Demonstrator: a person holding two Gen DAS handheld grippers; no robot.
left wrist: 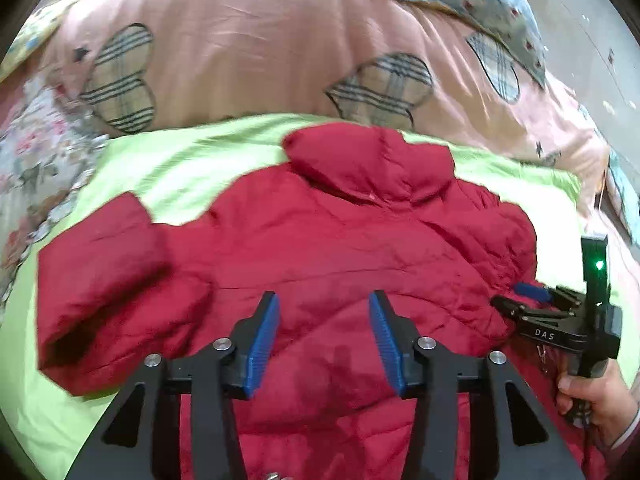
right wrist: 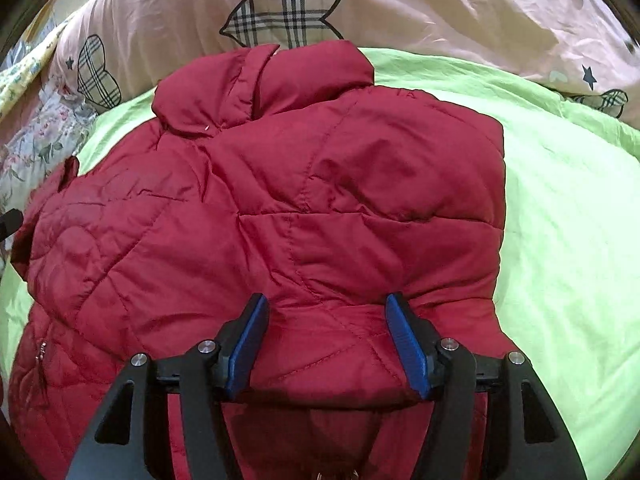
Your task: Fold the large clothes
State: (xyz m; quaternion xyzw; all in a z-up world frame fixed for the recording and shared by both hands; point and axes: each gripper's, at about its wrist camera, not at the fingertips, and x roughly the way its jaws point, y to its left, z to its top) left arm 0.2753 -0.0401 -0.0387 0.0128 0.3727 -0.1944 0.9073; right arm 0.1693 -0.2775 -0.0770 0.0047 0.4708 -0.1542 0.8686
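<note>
Red quilted puffer jacket lies spread on a lime-green bed sheet, collar toward twelve o'clock, near a pink duvet with plaid hearts. Only the left wrist view shows the left sleeve folded in at nine o'clock, and the right tool from the side at three o'clock — its tips against the jacket's edge, spread unclear there. The right wrist view shows that tool wide open over the padding, holding nothing. The left tool gapes equally wide above the jacket — empty.
</note>
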